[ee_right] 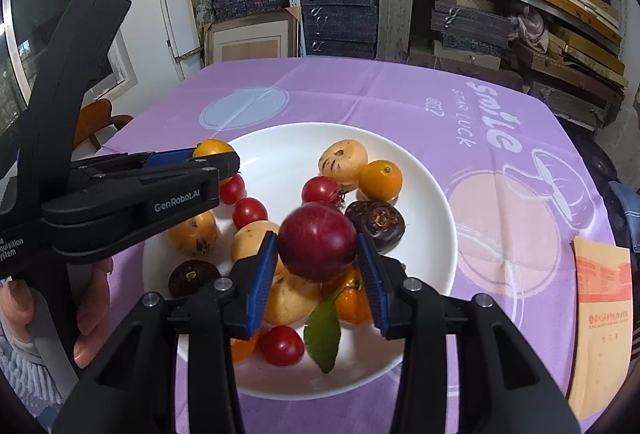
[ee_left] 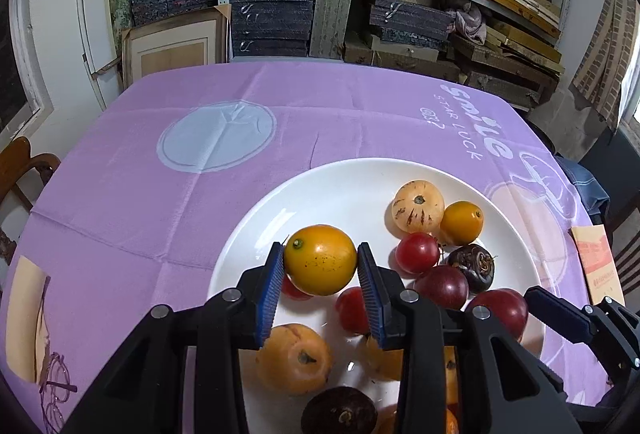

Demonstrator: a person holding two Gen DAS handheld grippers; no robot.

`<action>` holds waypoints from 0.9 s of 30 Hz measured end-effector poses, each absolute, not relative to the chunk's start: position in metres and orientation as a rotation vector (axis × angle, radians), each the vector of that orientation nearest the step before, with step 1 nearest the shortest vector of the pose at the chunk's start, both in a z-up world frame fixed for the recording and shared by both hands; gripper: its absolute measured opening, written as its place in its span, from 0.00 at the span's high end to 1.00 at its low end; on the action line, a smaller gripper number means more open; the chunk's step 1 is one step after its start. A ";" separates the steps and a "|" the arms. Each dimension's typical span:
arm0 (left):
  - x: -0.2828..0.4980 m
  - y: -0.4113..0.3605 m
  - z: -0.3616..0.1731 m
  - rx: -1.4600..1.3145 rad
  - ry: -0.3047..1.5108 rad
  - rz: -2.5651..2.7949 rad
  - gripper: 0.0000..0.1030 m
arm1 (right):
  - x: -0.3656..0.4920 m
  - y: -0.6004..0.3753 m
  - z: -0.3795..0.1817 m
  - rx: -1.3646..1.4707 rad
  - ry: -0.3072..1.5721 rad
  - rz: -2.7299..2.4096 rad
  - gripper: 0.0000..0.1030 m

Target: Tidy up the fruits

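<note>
Both units share one build. The left gripper (ee_left: 320,274) has black moulded finger arms, blue ribbed pads (ee_left: 269,296) and round silver screws (ee_left: 232,295) at each pivot. The right gripper (ee_right: 318,266) is identical. In the right wrist view, at 9 o'clock, the left unit's flank bears white "GenRobot.AI" lettering (ee_right: 177,200). At 8 o'clock, a light blue ribbed knit sleeve cuff (ee_right: 18,374) shows.
</note>
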State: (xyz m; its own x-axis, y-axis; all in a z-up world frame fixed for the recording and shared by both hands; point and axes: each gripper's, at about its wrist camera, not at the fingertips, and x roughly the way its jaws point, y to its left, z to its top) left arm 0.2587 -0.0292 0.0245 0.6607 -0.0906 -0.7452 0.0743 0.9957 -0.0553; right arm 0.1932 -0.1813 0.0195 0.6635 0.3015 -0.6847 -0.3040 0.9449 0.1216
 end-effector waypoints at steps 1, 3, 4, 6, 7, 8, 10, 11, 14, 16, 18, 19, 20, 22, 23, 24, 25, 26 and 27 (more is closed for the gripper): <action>0.261 -0.031 0.022 -0.017 0.845 -0.094 0.63 | 0.195 -0.183 0.019 -0.002 0.769 0.336 0.59; 0.263 -0.033 0.018 -0.008 0.842 -0.095 0.63 | 0.197 -0.186 0.018 0.000 0.766 0.341 0.57; 0.263 -0.035 0.018 -0.001 0.839 -0.092 0.63 | 0.198 -0.186 0.018 -0.002 0.765 0.343 0.57; 0.263 -0.037 0.017 0.004 0.838 -0.093 0.63 | 0.198 -0.188 0.018 0.003 0.758 0.344 0.57; 0.262 -0.038 0.018 0.007 0.831 -0.092 0.62 | 0.198 -0.190 0.018 0.011 0.754 0.345 0.57; 0.261 -0.039 0.019 0.018 0.821 -0.087 0.60 | 0.196 -0.191 0.019 0.021 0.750 0.347 0.57; 0.257 -0.043 0.025 0.040 0.788 -0.084 0.48 | 0.193 -0.195 0.021 0.030 0.745 0.350 0.57; 0.254 -0.043 0.028 0.044 0.777 -0.082 0.47 | 0.190 -0.196 0.022 0.030 0.741 0.348 0.57; 0.247 -0.042 0.036 0.033 0.771 -0.095 0.47 | 0.181 -0.199 0.028 0.034 0.725 0.344 0.56; 0.239 -0.040 0.042 0.029 0.759 -0.096 0.47 | 0.175 -0.201 0.032 0.035 0.716 0.341 0.56; 0.229 -0.036 0.048 0.030 0.743 -0.095 0.47 | 0.166 -0.204 0.037 0.034 0.704 0.335 0.56; 0.223 -0.034 0.050 0.030 0.734 -0.094 0.47 | 0.162 -0.205 0.040 0.037 0.698 0.333 0.56; 0.216 -0.030 0.053 0.028 0.726 -0.093 0.47 | 0.157 -0.207 0.043 0.042 0.690 0.332 0.56; 0.200 -0.023 0.056 0.018 0.717 -0.093 0.47 | 0.145 -0.210 0.047 0.051 0.674 0.329 0.56; 0.189 -0.017 0.057 0.012 0.715 -0.091 0.47 | 0.137 -0.212 0.050 0.059 0.664 0.327 0.53; 0.181 -0.013 0.057 0.008 0.713 -0.087 0.46 | 0.129 -0.213 0.051 0.063 0.655 0.325 0.50; 0.171 -0.008 0.056 0.003 0.710 -0.081 0.43 | 0.119 -0.214 0.052 0.063 0.642 0.319 0.48; 0.160 -0.003 0.053 0.001 0.709 -0.074 0.42 | 0.110 -0.215 0.053 0.060 0.629 0.311 0.44; 0.148 0.003 0.050 -0.003 0.708 -0.066 0.41 | 0.102 -0.217 0.053 0.058 0.618 0.304 0.39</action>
